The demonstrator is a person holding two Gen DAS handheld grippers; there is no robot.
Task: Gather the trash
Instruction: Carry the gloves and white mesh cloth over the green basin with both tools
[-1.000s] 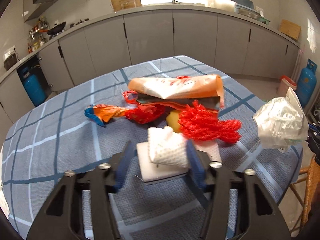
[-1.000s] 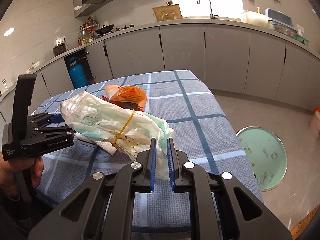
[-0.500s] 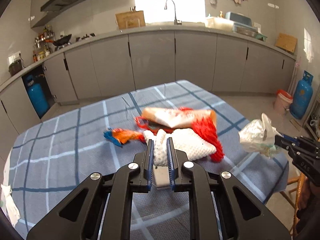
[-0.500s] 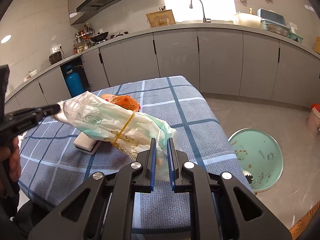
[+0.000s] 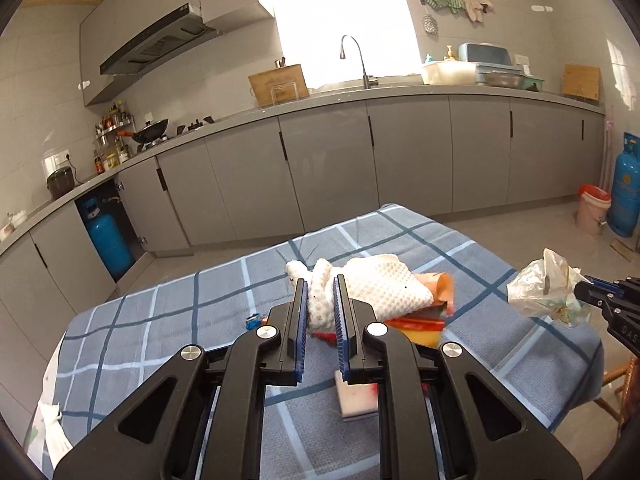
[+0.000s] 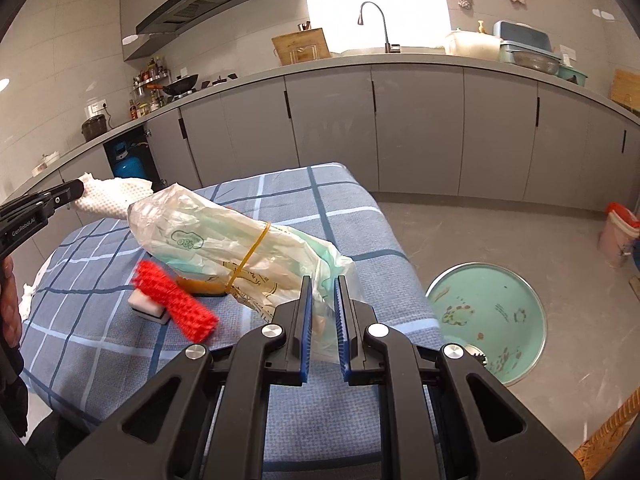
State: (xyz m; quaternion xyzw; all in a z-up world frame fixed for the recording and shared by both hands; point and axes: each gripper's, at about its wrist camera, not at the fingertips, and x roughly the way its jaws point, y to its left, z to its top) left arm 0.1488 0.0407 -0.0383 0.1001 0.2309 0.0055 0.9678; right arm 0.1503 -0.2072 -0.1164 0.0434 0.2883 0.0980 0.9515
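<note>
My left gripper [image 5: 321, 302] is shut on a white foam net sleeve [image 5: 372, 288] and holds it above the checked table [image 5: 160, 332]. In the right wrist view the sleeve [image 6: 116, 200] shows at the far left. My right gripper [image 6: 322, 304] is shut on a crumpled plastic bag [image 6: 240, 240] bound with a rubber band, held above the table's right side; it also shows in the left wrist view [image 5: 544, 294]. A red net [image 6: 176, 300], blurred, is in the air over a white sponge block [image 6: 148, 308]. An orange wrapper [image 5: 438, 294] lies beneath the sleeve.
A green round bin lid [image 6: 486, 320] lies on the floor right of the table. A pink bucket [image 6: 618, 236] and a blue gas cylinder [image 5: 626, 188] stand by the cabinets. A wicker chair [image 5: 624, 380] is at the table's right edge.
My left gripper closed on the foam sleeve and lifted it off the table. The red net has dropped from it. My right gripper rose with the plastic bag.
</note>
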